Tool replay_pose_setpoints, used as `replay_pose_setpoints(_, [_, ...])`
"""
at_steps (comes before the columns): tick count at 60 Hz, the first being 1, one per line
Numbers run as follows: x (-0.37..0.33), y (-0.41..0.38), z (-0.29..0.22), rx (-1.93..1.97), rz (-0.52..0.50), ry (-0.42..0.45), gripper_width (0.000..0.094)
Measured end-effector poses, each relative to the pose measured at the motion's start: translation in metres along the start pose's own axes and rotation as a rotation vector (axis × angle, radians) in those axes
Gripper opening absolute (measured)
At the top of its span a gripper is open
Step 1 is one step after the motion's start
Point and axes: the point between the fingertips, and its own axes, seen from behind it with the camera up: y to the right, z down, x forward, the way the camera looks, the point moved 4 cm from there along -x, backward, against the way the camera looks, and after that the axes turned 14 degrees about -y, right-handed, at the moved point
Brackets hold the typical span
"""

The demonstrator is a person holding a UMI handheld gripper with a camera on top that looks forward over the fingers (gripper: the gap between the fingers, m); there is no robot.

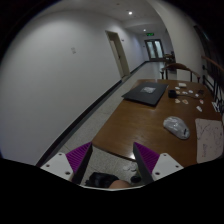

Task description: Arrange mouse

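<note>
My gripper is open, its purple pads wide apart over the near end of a brown wooden table. Low between the fingers lies a dark rounded thing that looks like the mouse, on a grey surface. It is partly hidden at the bottom of the view, and the fingers do not press on it. Next to it is a skin-coloured shape, perhaps a hand, and a small dark item by the right finger; I cannot tell what that item is.
Beyond the fingers a black flat mat or laptop lies further down the table. A grey crumpled thing and white papers lie to the right. A white wall and a corridor with doors run along the left.
</note>
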Motion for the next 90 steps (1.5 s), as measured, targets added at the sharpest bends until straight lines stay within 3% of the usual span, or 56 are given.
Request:
replay_pose_setpoints(12, [-0.011, 0.055, -0.007, -0.003, 0.102, 0.026, 0.0846])
replay_pose_setpoints(19, [-0.013, 0.117, -0.01, -0.024, 0.226, 0.043, 0.0846])
replay_pose_setpoints(27, [-0.005, 0.191, -0.012, -0.029, 0.369, 0.004, 0.0842])
replay_pose_setpoints(40, [0.038, 0.243, -0.017, -0.043, 0.399, -0.092, 0.0847])
replay_pose_setpoints(47, [0.055, 0.255, -0.044, -0.035, 0.376, -0.089, 0.082])
replay_pose_setpoints(50, [0.065, 0.26, -0.054, -0.004, 0.354, -0.092, 0.0793])
replay_pose_setpoints(58, [0.077, 0.28, -0.077, 0.043, 0.388, -0.085, 0.0548])
replay_pose_setpoints(67, [0.077, 0.278, -0.076, 0.032, 0.386, -0.089, 0.0491])
replay_pose_setpoints(72, [0.072, 0.275, -0.078, 0.07, 0.345, -0.081, 0.0391])
replay_pose_setpoints(77, [0.035, 0.262, -0.101, 0.006, 0.321, 0.026, 0.0354])
replay_pose_setpoints(84, [-0.07, 0.256, -0.124, -0.001, 0.343, 0.208, 0.0354])
replay_pose_setpoints(90, [-0.141, 0.293, -0.12, 0.054, 0.422, 0.288, 0.0349])
